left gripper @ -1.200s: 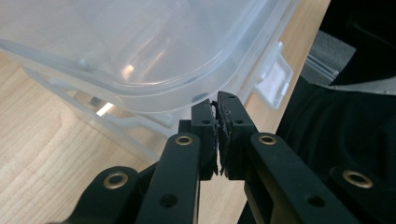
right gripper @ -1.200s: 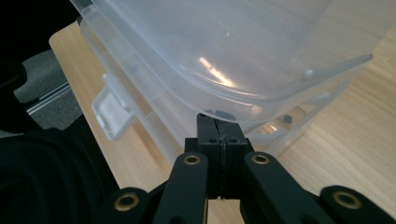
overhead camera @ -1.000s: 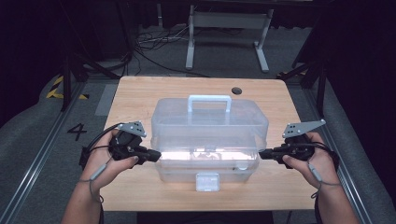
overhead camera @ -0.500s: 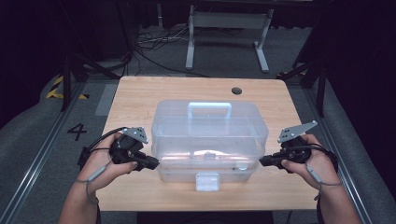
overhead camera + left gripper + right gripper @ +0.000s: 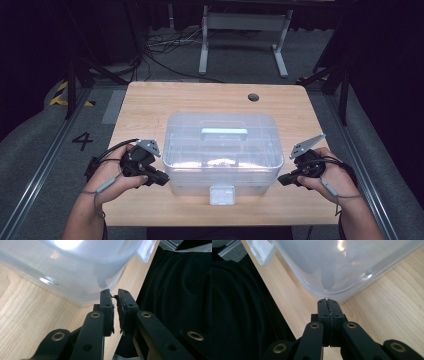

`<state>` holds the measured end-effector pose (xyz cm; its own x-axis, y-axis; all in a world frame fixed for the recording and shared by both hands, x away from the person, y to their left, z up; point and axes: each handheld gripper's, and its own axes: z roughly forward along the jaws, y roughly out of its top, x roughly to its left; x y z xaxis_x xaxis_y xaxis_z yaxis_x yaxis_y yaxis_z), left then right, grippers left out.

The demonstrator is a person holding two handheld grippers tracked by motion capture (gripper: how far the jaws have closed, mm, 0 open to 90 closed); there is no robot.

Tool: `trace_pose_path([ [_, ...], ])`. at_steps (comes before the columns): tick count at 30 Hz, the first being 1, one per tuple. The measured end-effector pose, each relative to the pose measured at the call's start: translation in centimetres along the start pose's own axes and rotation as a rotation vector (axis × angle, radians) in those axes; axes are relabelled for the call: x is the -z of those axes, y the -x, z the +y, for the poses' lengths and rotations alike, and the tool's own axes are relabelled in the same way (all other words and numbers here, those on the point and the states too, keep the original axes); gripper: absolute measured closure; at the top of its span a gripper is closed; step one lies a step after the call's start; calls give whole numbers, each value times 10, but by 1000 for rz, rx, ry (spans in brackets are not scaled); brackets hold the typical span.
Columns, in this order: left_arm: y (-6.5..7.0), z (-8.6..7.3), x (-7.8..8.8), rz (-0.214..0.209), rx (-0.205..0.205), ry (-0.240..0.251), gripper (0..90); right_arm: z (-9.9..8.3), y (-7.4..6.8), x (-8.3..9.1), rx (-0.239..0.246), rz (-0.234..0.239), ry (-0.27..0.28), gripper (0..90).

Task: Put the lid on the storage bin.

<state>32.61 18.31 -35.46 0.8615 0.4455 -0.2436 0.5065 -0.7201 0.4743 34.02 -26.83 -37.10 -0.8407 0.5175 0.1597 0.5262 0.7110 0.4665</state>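
Note:
A clear plastic storage box (image 5: 222,150) with a lid, a pale handle (image 5: 224,132) lying flat on top and a front latch (image 5: 222,194) stands on the wooden table (image 5: 150,105). My left gripper (image 5: 162,181) sits at the box's near left corner. In the left gripper view its jaws (image 5: 114,293) have just been opening and stand a narrow gap apart, with nothing between them, just short of the box's rounded corner (image 5: 75,265). My right gripper (image 5: 281,181) is at the near right corner. Its jaws (image 5: 328,300) are shut and empty, tips almost at the box wall (image 5: 342,265).
A small dark round hole (image 5: 253,97) marks the table's far right. The table's near edge runs close behind both hands. Metal rails run along the floor on either side, and a stand's legs (image 5: 240,45) and cables lie beyond the far edge.
The box's lid and handle now sit lower in the high view. Both hands have drawn slightly toward the near edge. The left jaws have parted a little.

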Motion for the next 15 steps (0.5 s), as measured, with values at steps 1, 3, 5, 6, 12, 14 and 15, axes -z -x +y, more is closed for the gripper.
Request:
trace_pose_path([
  [1,-1,0,-1,-1,2,-7,826,0,0,0,-3,3,2,900],
  [3,-1,0,-1,-1,3,-9,826,-1,1,0,-5,3,4,900],
  [5,-1,0,-1,-2,4,-9,825,-1,1,0,-6,4,6,900],
  [6,-1,0,-1,-1,2,-7,824,-1,1,0,-5,4,6,900],
  [12,-2,-3,6,15,8,25,799,-2,1,0,1,2,-6,895],
  [14,-2,-7,11,40,11,50,735,-3,2,5,0,1,9,891],
  [15,-2,-9,14,44,15,63,734,-3,2,7,0,0,19,890],
])
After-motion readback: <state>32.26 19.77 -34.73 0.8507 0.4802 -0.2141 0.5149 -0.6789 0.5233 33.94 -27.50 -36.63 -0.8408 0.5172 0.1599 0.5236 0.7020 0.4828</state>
